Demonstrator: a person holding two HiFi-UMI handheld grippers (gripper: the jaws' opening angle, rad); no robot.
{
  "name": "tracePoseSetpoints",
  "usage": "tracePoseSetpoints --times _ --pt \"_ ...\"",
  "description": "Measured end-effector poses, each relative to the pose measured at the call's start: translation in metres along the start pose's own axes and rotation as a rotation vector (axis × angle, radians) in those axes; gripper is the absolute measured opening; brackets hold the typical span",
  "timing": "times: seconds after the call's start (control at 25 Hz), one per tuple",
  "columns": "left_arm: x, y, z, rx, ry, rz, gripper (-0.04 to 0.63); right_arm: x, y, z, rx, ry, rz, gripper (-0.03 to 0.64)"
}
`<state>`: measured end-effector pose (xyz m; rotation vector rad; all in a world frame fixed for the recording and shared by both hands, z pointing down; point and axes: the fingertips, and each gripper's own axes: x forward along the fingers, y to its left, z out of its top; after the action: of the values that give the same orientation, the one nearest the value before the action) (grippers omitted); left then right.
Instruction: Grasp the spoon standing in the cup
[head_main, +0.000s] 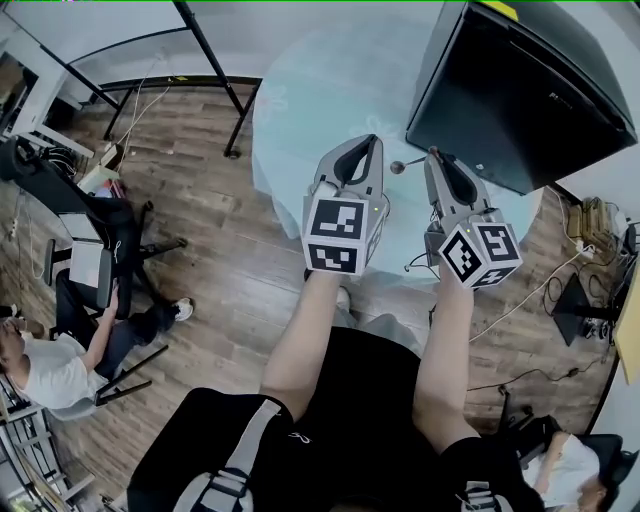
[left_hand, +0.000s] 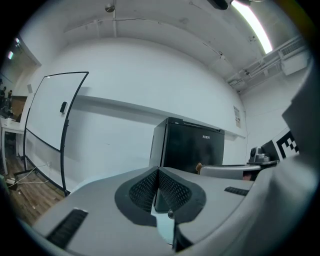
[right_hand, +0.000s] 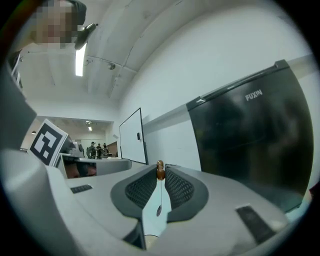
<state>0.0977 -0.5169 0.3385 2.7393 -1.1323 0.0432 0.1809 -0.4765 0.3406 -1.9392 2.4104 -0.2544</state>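
The right gripper (right_hand: 160, 169) has its jaws nearly together, pinching a slim metal spoon (right_hand: 160, 175) right at the tips of its black ribbed pads (right_hand: 180, 189). The grip is on the spoon's brown knobbed end. In the right gripper view the long axis runs close to vertical: the knob is on top, the thin stem drops straight down through the gap between the jaws, and the small bowl hangs lowest. In the head view the spoon shows only as a fine line reaching left from the jaw tips to a small dark round end. That view is too small to tell for certain which end this is. The spoon is held in the air over the round table draped in pale blue-green cloth (head_main: 300, 110), near the glossy black fridge (head_main: 520, 90).

The left gripper (left_hand: 158, 171) is held beside the right one, its mesh-textured pads meeting at the tips with nothing between them.
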Motion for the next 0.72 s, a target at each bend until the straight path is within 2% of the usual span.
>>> tracePoseSetpoints --times 0.4,0.72 --pt "-0.003 -0.015 0.04 0.042 -0.083 -0.045 0.002 -0.008 0.005 0.051 -0.076 -0.093 -0.005 0.049" --pt "-0.004 0.0 0.053 0.047 -0.115 -0.027 0.002 0.005 0.007 0.058 -0.086 -0.104 0.014 0.049"
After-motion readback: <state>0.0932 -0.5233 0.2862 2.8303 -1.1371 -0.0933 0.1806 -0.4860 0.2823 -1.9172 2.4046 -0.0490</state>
